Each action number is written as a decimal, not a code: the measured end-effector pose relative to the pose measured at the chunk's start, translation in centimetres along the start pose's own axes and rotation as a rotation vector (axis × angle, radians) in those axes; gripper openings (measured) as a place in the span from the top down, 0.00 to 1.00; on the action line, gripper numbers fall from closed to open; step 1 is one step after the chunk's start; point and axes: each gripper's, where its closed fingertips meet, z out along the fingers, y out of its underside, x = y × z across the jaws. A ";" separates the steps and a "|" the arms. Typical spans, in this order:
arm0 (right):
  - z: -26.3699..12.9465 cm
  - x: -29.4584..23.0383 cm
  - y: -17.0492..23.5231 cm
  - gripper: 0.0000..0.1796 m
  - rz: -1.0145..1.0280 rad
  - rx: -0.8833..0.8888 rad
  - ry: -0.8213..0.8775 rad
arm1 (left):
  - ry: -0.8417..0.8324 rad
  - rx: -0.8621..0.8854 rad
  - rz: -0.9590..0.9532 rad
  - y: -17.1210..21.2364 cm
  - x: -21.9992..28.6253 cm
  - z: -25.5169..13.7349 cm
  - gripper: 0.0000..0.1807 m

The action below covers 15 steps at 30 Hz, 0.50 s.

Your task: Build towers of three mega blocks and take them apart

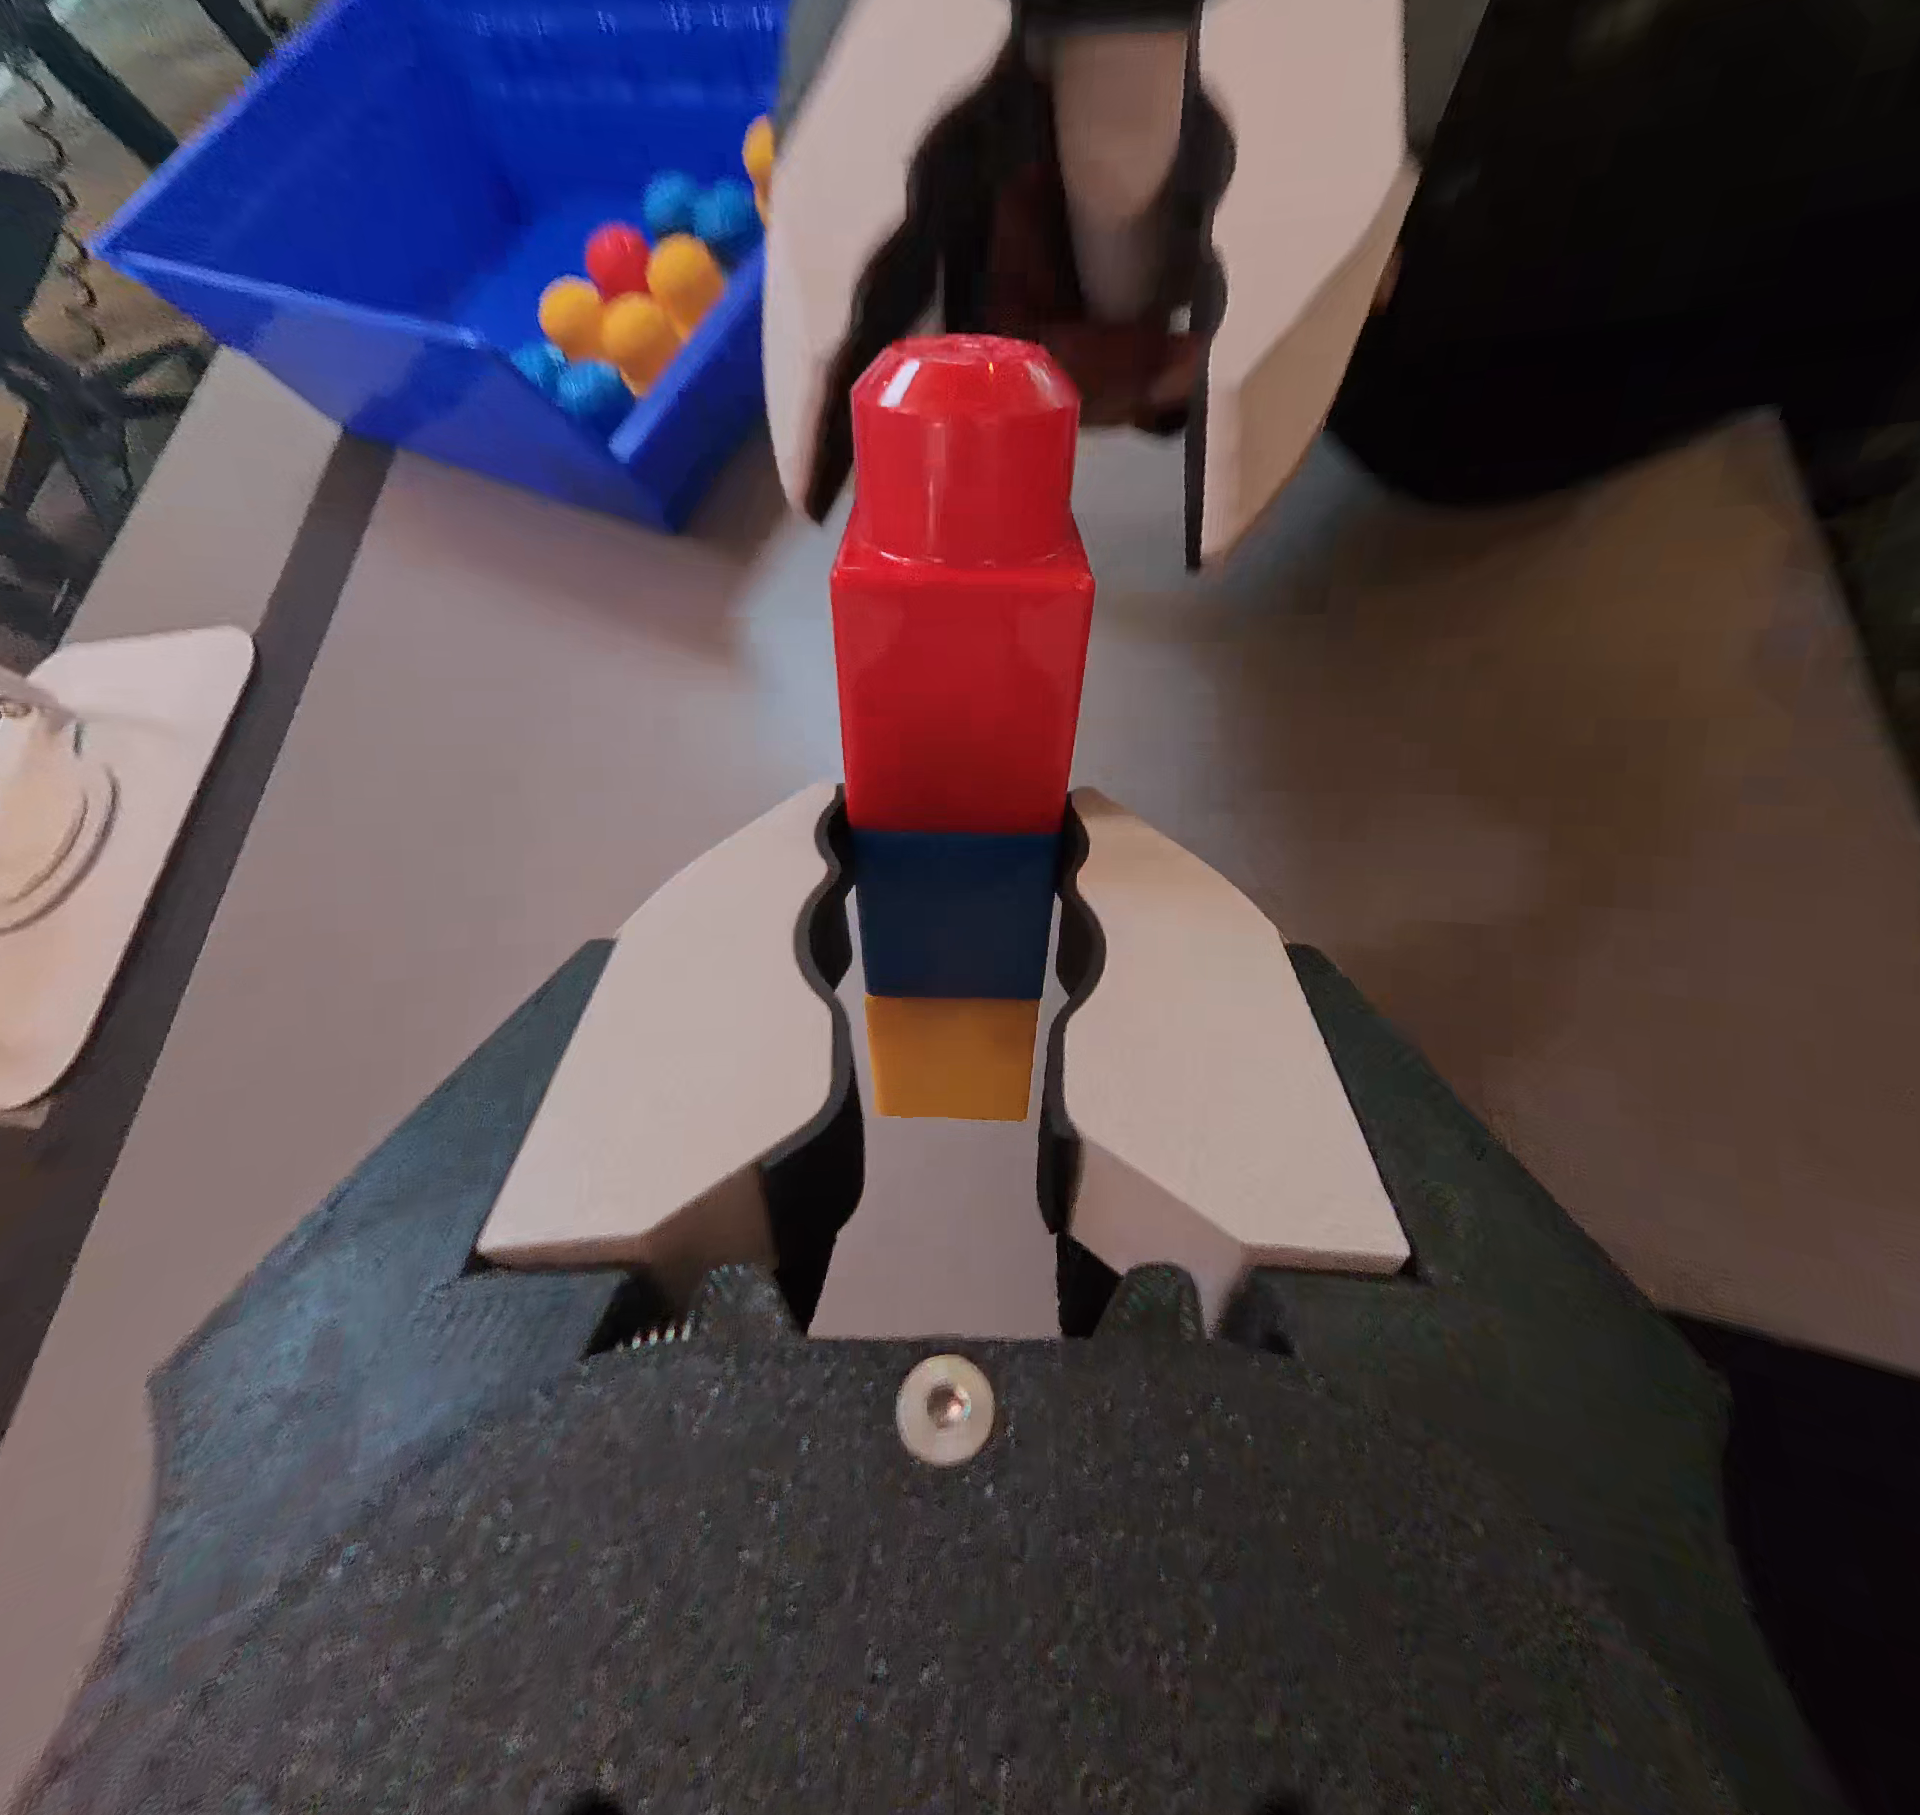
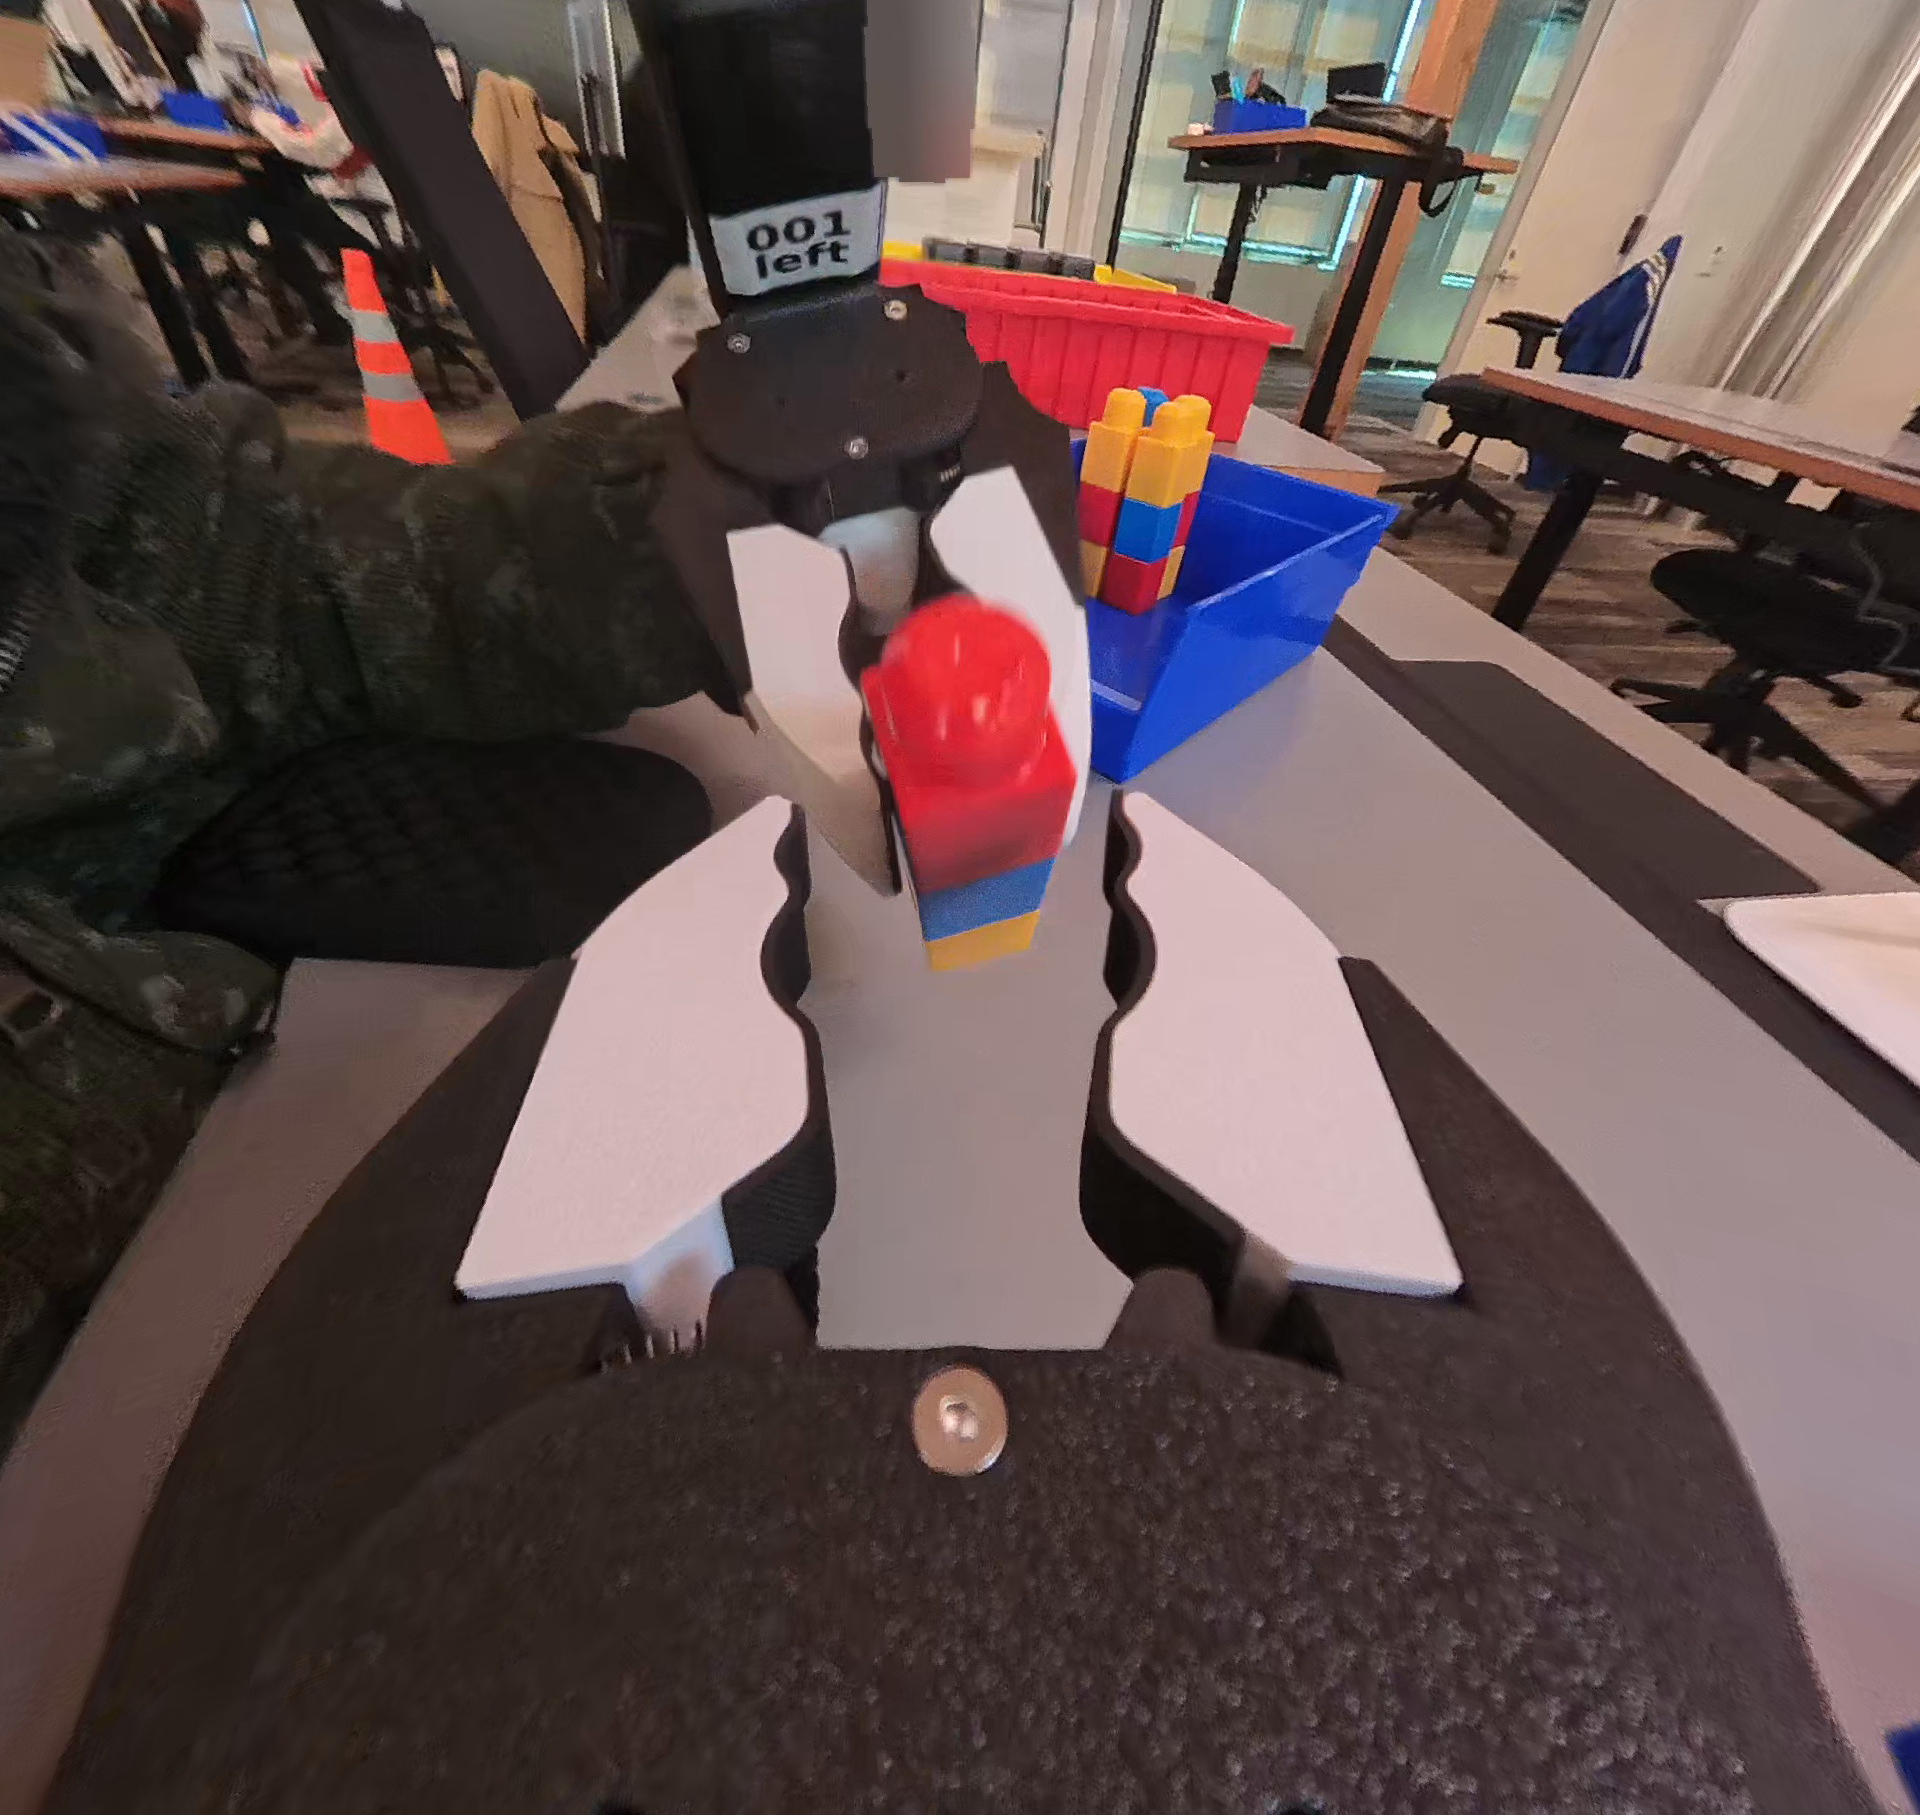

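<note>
Premises: open-plan office in use as a lab workspace. Evidence in the right wrist view: several height-adjustable desks [image 2: 1340, 150] with wood tops on black frames, black mesh office chairs [image 2: 1756, 612], glass partition walls [image 2: 1309, 30] at the rear, a coat [image 2: 525, 176] draped over a chair, an orange traffic cone [image 2: 387, 368] on the floor. The grey work table [image 2: 1455, 934] carries blue [image 2: 1247, 622] and red [image 2: 1122, 352] plastic storage bins.

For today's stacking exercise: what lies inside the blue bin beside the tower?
In the blue bin stand stacked yellow, red and blue blocks; the left wrist view shows their round studs. The bin's walls and the left tongs cover the lower blocks and the floor.
</note>
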 end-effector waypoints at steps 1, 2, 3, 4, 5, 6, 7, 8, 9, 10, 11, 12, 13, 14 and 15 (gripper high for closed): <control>0.0 -0.1 0.2 0.70 -0.027 -0.022 0.006 | -0.007 -0.056 0.030 0.9 0.1 0.4 0.80; 0.1 -0.2 0.5 0.70 -0.057 -0.051 0.010 | -0.003 -0.101 0.057 1.6 0.4 0.7 0.80; 0.2 -0.3 0.9 0.71 -0.085 -0.080 0.012 | 0.006 -0.130 0.077 2.0 0.8 1.0 0.80; 0.3 -0.4 1.3 0.73 -0.108 -0.104 0.013 | 0.017 -0.154 0.091 2.3 1.1 1.2 0.80; 0.4 -0.6 1.7 0.78 -0.124 -0.123 0.009 | 0.019 -0.178 0.104 2.6 1.3 1.3 0.80; 0.4 -0.8 2.1 0.80 -0.140 -0.145 0.000 | 0.011 -0.200 0.112 2.9 1.2 1.3 0.80; 0.5 -1.0 2.6 0.83 -0.156 -0.172 -0.009 | 0.009 -0.214 0.118 3.2 1.2 1.3 0.80; 0.5 -1.0 3.0 0.84 -0.172 -0.198 -0.007 | 0.016 -0.219 0.117 3.4 1.2 1.2 0.80; 0.5 -0.9 3.5 0.83 -0.190 -0.229 -0.002 | 0.023 -0.221 0.111 3.5 1.2 1.1 0.80; 0.5 -0.8 3.9 0.83 -0.205 -0.255 0.004 | 0.029 -0.225 0.108 3.6 1.3 1.0 0.80; 0.6 -0.8 4.2 0.83 -0.214 -0.269 0.007 | 0.034 -0.232 0.107 3.8 1.3 1.0 0.80; 0.6 -0.8 4.4 0.83 -0.220 -0.278 0.006 | 0.034 -0.239 0.113 3.9 1.4 1.0 0.80; 0.6 -0.8 4.6 0.84 -0.228 -0.294 0.007 | 0.032 -0.244 0.120 4.0 1.4 1.0 0.80; 0.6 -0.8 4.9 0.84 -0.241 -0.318 0.010 | 0.031 -0.245 0.124 4.0 1.4 0.9 0.80; 0.6 -0.7 5.3 0.84 -0.257 -0.345 0.015 | 0.032 -0.239 0.126 3.9 1.3 0.8 0.80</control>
